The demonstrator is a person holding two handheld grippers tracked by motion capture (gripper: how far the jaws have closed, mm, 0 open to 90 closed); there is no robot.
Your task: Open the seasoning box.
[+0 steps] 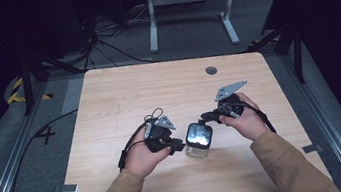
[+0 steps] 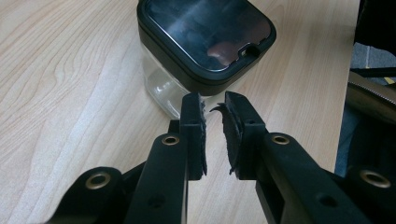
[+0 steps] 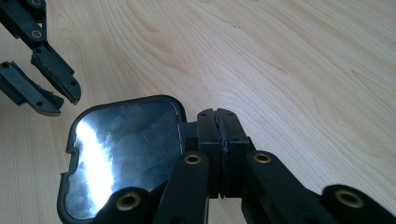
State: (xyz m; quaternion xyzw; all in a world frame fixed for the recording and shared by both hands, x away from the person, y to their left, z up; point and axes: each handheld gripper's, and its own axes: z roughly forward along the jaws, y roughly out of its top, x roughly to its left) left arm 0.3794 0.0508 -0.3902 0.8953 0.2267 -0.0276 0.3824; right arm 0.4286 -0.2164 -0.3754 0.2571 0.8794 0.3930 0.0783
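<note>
1. The wooden table (image 1: 123,97) is bare around the work, with a small round grommet (image 1: 211,70) near its far edge. Beyond it, cables (image 1: 100,40) lie on the grey floor beside a white metal stand (image 1: 190,2).
2. The left hand (image 1: 142,156) comes in from the bottom, sleeve in tan cloth, palm turned up under the left gripper (image 1: 181,145). Its cable (image 1: 132,142) loops back over the wrist, and its grey three-cornered plate (image 1: 162,123) faces up.
3. That gripper points rightward at the container. In the left gripper view its jaws stand a narrow gap apart with nothing between them, and the frayed pads (image 2: 198,135) sit just short of the container's near corner; I cannot tell whether they touch it.
4. The clear container (image 1: 199,141) with a dark, glossy lid (image 2: 205,32) stands upright on the table between the two grippers, toward the near edge, slightly right of centre. Nothing else stands near it.
5. The right gripper (image 3: 218,122) reaches in from the right, its jaws pressed together. In the right gripper view their tips lie against the lid's edge at a small tab; whether they pinch that tab is too hidden to tell.
6. The right hand (image 1: 245,118) holds its gripper tilted down and leftward, the grey plate (image 1: 230,89) raised toward the far side.
</note>
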